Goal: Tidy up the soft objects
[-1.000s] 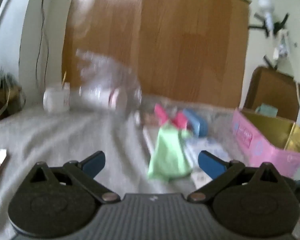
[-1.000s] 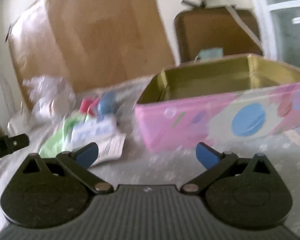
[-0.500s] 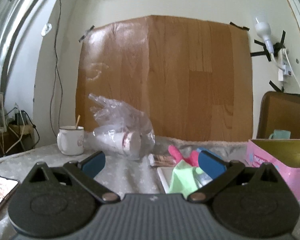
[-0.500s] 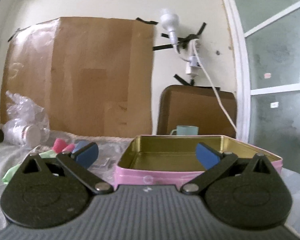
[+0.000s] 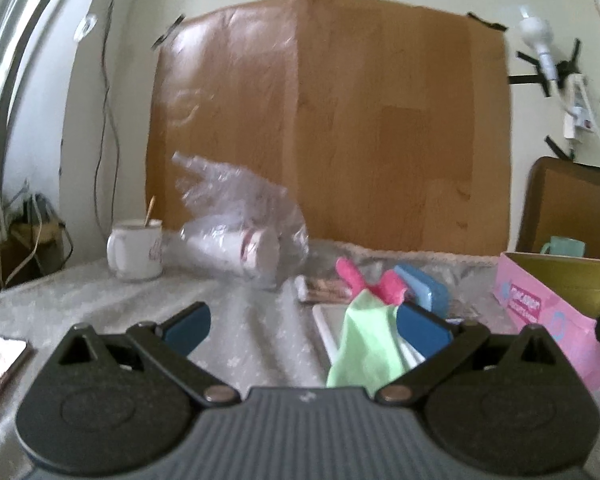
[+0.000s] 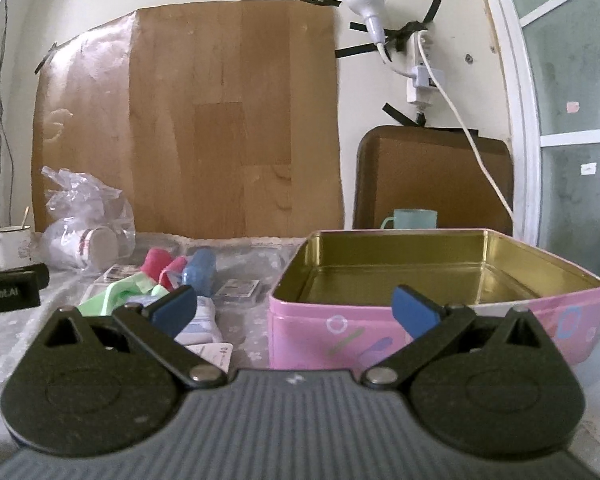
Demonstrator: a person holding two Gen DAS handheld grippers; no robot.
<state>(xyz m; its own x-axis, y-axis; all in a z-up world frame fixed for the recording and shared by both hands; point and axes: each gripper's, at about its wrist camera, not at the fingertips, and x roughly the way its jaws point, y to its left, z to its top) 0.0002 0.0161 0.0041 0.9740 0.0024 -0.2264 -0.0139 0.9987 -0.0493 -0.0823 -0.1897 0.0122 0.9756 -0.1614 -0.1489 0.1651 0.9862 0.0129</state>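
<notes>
both of our grippers hang above the surface (image 6: 4, 344) with nothing in them. the left gripper (image 5: 300, 326) has its fingers (image 5: 188, 326) spread wide, and the right gripper (image 6: 294, 312) is wide open too.

the soft things lie in a small heap at the middle right of the left view and the middle left of the right view, just beside the pink tin (image 6: 432, 332). the tin is open and looks empty inside, so we judge that no sorting is done yet.

we think the next step is to pick the green cloth (image 5: 366, 344), which lies nearest to the left gripper. to do it well, we should come down from above on a thick fold, close on the cloth only and not on the white flat thing (image 5: 328, 322) under it, and lift slowly so the neighbours do not drag along.

counting: one green cloth, two pink rolls (image 6: 156, 262), one blue roll (image 6: 200, 270), one tin. also one white mug (image 5: 136, 250) with a stick in it, one plastic bag (image 5: 236, 220) holding a paper cup, one teal cup (image 6: 414, 220) behind the tin. some small packets lie in the heap, but they are too blurred for us to count.
</notes>
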